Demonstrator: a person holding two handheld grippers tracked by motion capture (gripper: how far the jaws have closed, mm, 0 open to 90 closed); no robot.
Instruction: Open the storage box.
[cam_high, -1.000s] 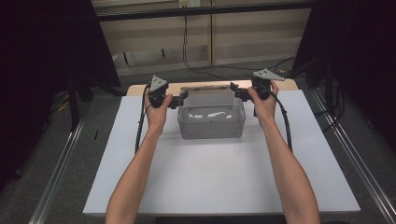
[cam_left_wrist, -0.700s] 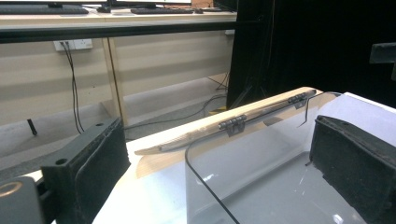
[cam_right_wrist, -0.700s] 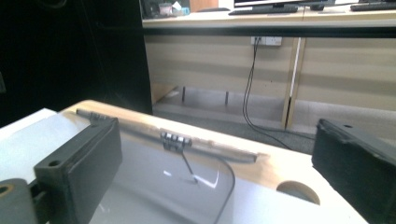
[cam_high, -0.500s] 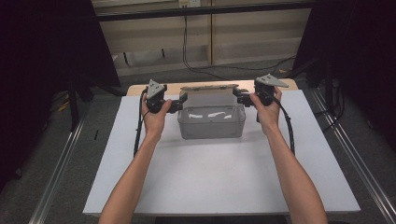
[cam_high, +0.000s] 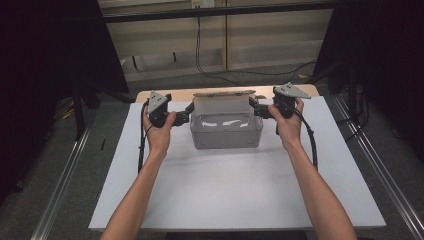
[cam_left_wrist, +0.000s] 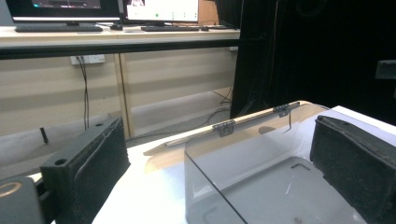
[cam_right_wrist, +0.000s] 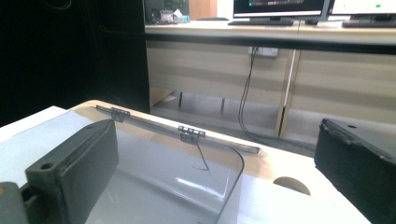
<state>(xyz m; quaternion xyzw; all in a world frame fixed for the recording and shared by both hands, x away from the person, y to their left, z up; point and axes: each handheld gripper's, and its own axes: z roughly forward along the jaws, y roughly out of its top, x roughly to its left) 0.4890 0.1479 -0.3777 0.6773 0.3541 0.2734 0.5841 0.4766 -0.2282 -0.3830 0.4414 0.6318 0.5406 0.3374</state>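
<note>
Overhead, left to right: left hand (cam_high: 159, 131) with left gripper (cam_high: 186, 114) at the left end of a clear plastic box (cam_high: 226, 130), jaws pointing inward toward it. Box standing near the far edge of the white table (cam_high: 220, 190), midway between its left and right edges, hinged lid (cam_high: 223, 101) raised at the back. Right gripper (cam_high: 256, 109) in the right hand (cam_high: 287, 122) at the box's right end, mirrored.

Along the left gripper's jaws: pads apart, the box's clear side wall (cam_left_wrist: 224, 177) standing between them, no pad seen pressing on it. Black hinges (cam_left_wrist: 224, 127) along the rear rim.

Along the right gripper's jaws: likewise spread, the box wall's curved edge (cam_right_wrist: 236, 182) in the gap; contact probably none, though the near pad's inner face is hidden. Desks and monitors (cam_right_wrist: 280, 8) beyond.
</note>
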